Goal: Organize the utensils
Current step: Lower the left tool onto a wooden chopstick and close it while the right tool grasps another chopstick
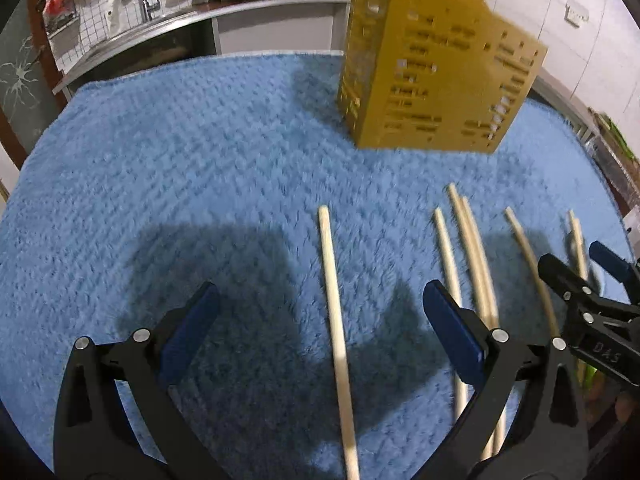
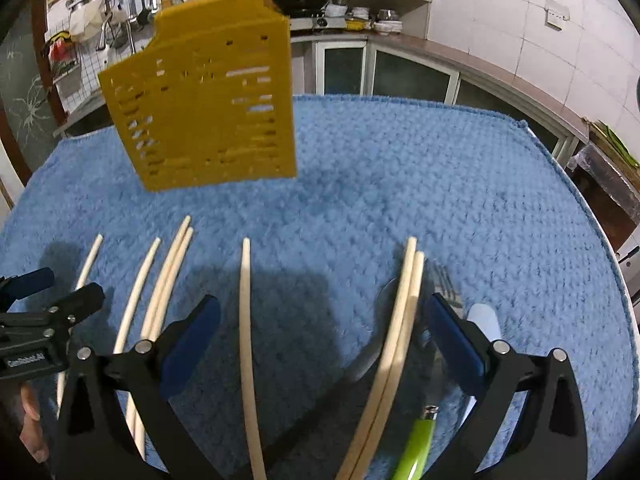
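A yellow slotted utensil holder [image 1: 436, 72] [image 2: 208, 96] stands at the far side of a blue towel [image 1: 180, 168] [image 2: 440, 184]. Several pale wooden chopsticks lie lengthwise on the towel. My left gripper [image 1: 320, 296] [image 2: 68, 285] is open just above the towel, and one chopstick [image 1: 336, 320] lies between its fingers, untouched. My right gripper [image 2: 324, 306] [image 1: 574, 258] is open too, straddling a single chopstick [image 2: 246, 320]. A chopstick pair [image 2: 404, 320] lies just inside its right finger.
Beside the right finger lie a green-handled fork [image 2: 416, 448], a metal spoon bowl [image 2: 384, 292] under the chopstick pair and a pale blade [image 2: 486, 320]. The towel's edge [image 2: 560, 168] curves round at right. Kitchen counters and shelves stand beyond. A hand [image 2: 28, 404] shows at lower left.
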`<action>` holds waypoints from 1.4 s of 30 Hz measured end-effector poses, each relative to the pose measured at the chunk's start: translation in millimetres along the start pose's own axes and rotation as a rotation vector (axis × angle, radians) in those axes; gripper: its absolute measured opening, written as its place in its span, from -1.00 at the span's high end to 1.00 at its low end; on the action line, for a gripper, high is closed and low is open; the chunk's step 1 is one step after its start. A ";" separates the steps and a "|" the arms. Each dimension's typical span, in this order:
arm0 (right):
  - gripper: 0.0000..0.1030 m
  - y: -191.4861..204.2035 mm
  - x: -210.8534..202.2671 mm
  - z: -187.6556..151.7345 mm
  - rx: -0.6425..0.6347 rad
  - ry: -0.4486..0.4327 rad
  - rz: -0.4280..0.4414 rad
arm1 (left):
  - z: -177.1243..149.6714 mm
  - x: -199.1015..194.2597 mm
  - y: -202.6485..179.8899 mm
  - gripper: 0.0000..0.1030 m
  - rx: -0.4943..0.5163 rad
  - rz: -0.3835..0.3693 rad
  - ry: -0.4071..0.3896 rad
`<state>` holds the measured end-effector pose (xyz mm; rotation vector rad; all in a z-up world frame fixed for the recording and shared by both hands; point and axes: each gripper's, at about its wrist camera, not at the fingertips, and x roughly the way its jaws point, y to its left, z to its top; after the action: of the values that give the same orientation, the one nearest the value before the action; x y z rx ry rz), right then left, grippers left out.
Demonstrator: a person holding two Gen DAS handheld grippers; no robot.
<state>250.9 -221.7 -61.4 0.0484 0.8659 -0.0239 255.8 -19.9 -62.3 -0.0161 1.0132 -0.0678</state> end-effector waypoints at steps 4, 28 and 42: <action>-0.91 0.4 5.9 -4.1 -0.007 0.016 -0.001 | -2.4 1.7 -2.8 -0.90 0.027 0.013 -0.001; 0.39 10.7 5.0 -3.4 -0.043 0.063 0.074 | -4.0 -6.8 -13.7 0.08 0.031 0.055 -0.002; 0.53 19.3 15.7 13.2 -0.074 0.108 0.090 | 3.1 -1.0 -12.2 0.82 0.017 -0.006 0.039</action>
<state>271.9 -203.1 -64.2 0.0190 0.9710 0.0961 257.3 -32.1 -59.2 -0.0020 1.0517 -0.0830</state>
